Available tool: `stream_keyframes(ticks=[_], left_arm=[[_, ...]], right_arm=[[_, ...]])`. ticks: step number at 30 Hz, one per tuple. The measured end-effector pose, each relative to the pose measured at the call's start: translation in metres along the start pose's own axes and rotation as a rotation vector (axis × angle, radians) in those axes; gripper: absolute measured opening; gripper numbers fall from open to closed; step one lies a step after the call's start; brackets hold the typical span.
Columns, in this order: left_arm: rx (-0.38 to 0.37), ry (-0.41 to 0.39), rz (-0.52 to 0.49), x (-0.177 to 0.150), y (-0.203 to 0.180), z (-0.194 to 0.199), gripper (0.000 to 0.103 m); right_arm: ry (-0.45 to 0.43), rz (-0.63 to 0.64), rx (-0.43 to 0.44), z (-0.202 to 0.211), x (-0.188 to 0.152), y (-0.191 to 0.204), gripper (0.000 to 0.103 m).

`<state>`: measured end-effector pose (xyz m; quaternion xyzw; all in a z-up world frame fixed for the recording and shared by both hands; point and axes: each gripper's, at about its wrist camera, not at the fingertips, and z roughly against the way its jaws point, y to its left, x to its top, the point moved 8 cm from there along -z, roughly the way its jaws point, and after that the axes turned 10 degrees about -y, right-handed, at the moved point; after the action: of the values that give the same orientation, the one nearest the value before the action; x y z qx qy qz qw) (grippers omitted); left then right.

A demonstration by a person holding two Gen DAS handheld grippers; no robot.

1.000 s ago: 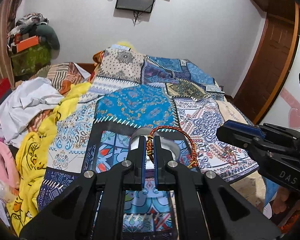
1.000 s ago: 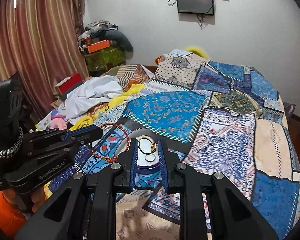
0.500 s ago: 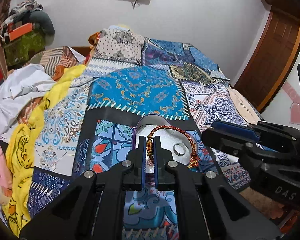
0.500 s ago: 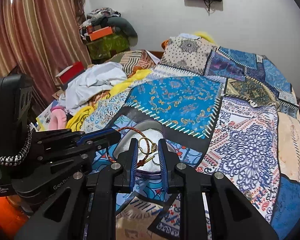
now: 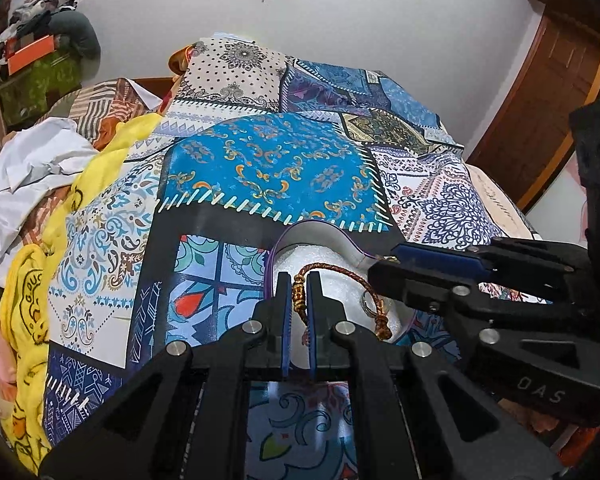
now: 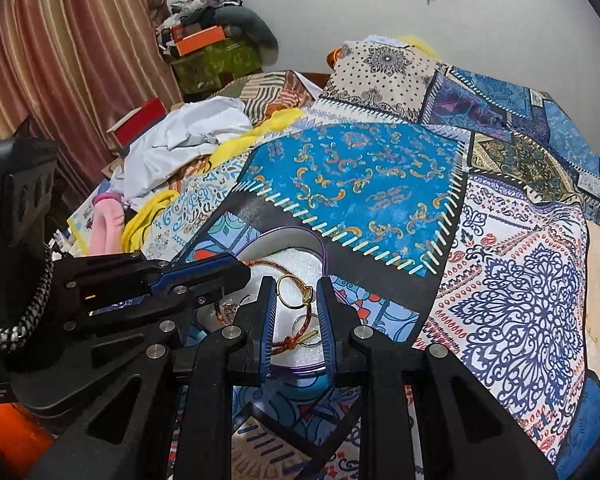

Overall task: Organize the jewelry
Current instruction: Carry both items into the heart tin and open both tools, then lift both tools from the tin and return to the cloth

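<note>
In the left wrist view my left gripper (image 5: 299, 280) is shut on a red and gold braided bracelet (image 5: 374, 304), whose loop hangs to the right over a purple-rimmed box (image 5: 320, 225) lined with white foam. A silver ring (image 5: 365, 303) lies on the foam. My right gripper (image 5: 382, 269) reaches in from the right, just above the box. In the right wrist view the right gripper (image 6: 296, 285) is shut on a thin gold ring (image 6: 289, 303) above the same box (image 6: 284, 233). The bracelet's knot (image 6: 290, 342) lies below it, with the left gripper (image 6: 238, 271) close on the left.
The box sits on a patchwork bedspread (image 6: 360, 184) covering a bed. White cloth (image 6: 180, 140), yellow cloth (image 5: 32, 300) and a pink item (image 6: 108, 220) are heaped on the left. A striped curtain (image 6: 60, 60) hangs left, and a wooden door (image 5: 548, 112) stands right.
Both grippers have come down and forward toward the box, which now looks bigger and nearer. The bracelet's loop now hangs low over the white foam. Both grips are unchanged.
</note>
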<state>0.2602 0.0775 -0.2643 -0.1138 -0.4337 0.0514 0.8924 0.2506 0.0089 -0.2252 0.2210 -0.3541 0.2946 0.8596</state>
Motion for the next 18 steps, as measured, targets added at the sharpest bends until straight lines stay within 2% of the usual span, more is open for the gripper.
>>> stream_keyframes(ticks=[10,14,16,18], left_arm=[[0.037,-0.024,-0.004,0.007,0.005,0.015,0.005],[0.052,-0.04,0.007,0.012,0.009,0.026,0.011],[0.059,-0.045,0.007,0.013,0.01,0.03,0.011],[0.059,-0.051,0.007,0.015,0.01,0.035,0.011]], right_arm=[[0.033,0.023,-0.004,-0.006,-0.004,0.005,0.019],[0.036,0.014,0.004,-0.005,-0.003,0.006,0.019],[0.036,0.014,-0.004,-0.004,-0.001,0.006,0.024],[0.026,0.014,-0.014,0.0,0.0,0.006,0.034]])
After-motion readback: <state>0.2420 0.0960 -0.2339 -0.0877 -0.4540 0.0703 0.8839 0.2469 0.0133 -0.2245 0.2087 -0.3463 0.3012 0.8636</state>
